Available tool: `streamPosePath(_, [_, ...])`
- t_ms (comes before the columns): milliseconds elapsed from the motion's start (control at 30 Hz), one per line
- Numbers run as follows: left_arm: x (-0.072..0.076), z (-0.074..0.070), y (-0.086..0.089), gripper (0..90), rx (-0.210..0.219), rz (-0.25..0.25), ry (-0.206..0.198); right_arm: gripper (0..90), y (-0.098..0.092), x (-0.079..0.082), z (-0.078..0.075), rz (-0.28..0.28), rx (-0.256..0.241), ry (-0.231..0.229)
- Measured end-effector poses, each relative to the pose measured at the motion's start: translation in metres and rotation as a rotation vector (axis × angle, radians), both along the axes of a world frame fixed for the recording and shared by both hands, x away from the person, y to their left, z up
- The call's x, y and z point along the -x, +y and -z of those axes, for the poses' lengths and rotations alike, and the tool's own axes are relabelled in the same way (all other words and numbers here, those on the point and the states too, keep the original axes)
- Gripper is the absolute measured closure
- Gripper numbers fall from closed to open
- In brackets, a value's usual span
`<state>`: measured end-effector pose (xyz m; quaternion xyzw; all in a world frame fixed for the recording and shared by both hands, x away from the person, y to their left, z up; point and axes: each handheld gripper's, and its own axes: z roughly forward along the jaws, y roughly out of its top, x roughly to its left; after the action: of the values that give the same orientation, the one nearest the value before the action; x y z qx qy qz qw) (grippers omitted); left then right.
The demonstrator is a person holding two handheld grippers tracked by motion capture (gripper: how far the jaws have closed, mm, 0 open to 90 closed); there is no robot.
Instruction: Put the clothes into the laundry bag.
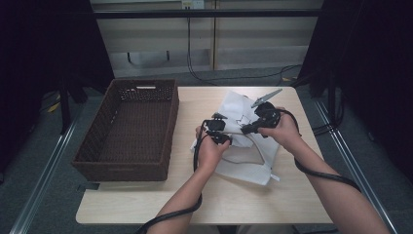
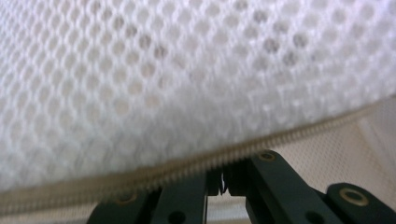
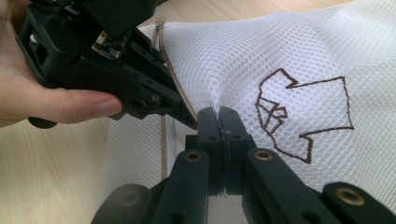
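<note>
- Wicker basket (image 1: 127,127) sits empty at the left of the worktop (image 1: 204,195), well apart from the work.
- White mesh laundry bag (image 1: 246,146) lies right of the basket, near the middle of the worktop, with a brown shirt outline (image 3: 303,114) stitched on it.
- Left tool (image 1: 217,131) is pinched tight on the bag's edge; its own view puts the jaws right at the zip (image 2: 196,163), with mesh bulging above.
- Right tool (image 1: 249,128) is clamped shut on a fold of mesh just beside the left one, close to the stitched shirt.
- Step in hand looks like spreading or opening the bag at the zip. To do it well, keep both pinches firm, pull apart evenly along the zip line, and lift only a little so the mesh doesn't slip or snag on the jaws.
</note>
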<state>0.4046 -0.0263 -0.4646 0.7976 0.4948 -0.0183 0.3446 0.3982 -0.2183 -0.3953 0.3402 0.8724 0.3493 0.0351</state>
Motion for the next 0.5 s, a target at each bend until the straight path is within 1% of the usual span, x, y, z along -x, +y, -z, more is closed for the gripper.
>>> streamPosePath(67, [-0.0009, 0.0013, -0.0011, 88.2, 0.000, -0.010, -0.005, 89.9, 0.0005, -0.0001, -0.0003, -0.004, 0.003, -0.001])
streamPosePath(100, [-0.0014, 0.0016, -0.0023, 88.1, 0.007, -0.021, -0.016, 89.9, 0.0008, 0.0001, -0.0004, -0.003, 0.005, 0.000])
streamPosePath(200, [-0.0014, 0.0010, -0.0041, 87.6, 0.015, -0.019, -0.016, 89.9, 0.0014, -0.0002, 0.0001, -0.007, 0.005, -0.002])
streamPosePath(233, [-0.0012, 0.0006, -0.0061, 87.0, 0.011, -0.020, -0.027, 89.9, 0.0015, -0.0002, 0.0000, -0.006, 0.004, -0.004])
streamPosePath(267, [-0.0012, 0.0006, -0.0061, 86.0, 0.011, -0.020, -0.027, 89.9, 0.0015, -0.0002, 0.0000, -0.006, 0.004, -0.004])
streamPosePath(300, [-0.0014, 0.0014, -0.0070, 86.0, 0.024, -0.019, -0.022, 89.9, 0.0014, 0.0000, -0.0004, -0.002, 0.005, -0.002])
streamPosePath(333, [-0.0018, 0.0019, -0.0065, 84.6, 0.014, -0.006, -0.024, 89.9, 0.0011, -0.0001, -0.0006, -0.001, 0.004, -0.001])
streamPosePath(367, [-0.0021, 0.0036, -0.0065, 81.2, 0.011, 0.001, -0.019, 89.9, 0.0006, -0.0001, -0.0006, -0.004, 0.004, 0.000])
streamPosePath(433, [-0.0020, 0.0045, -0.0058, 77.8, 0.003, -0.002, -0.021, 89.8, 0.0005, 0.0000, -0.0005, -0.004, 0.006, -0.002])
streamPosePath(500, [-0.0028, 0.0050, -0.0026, 75.0, -0.006, 0.009, -0.011, 89.9, 0.0002, -0.0001, -0.0006, -0.004, 0.004, -0.003])
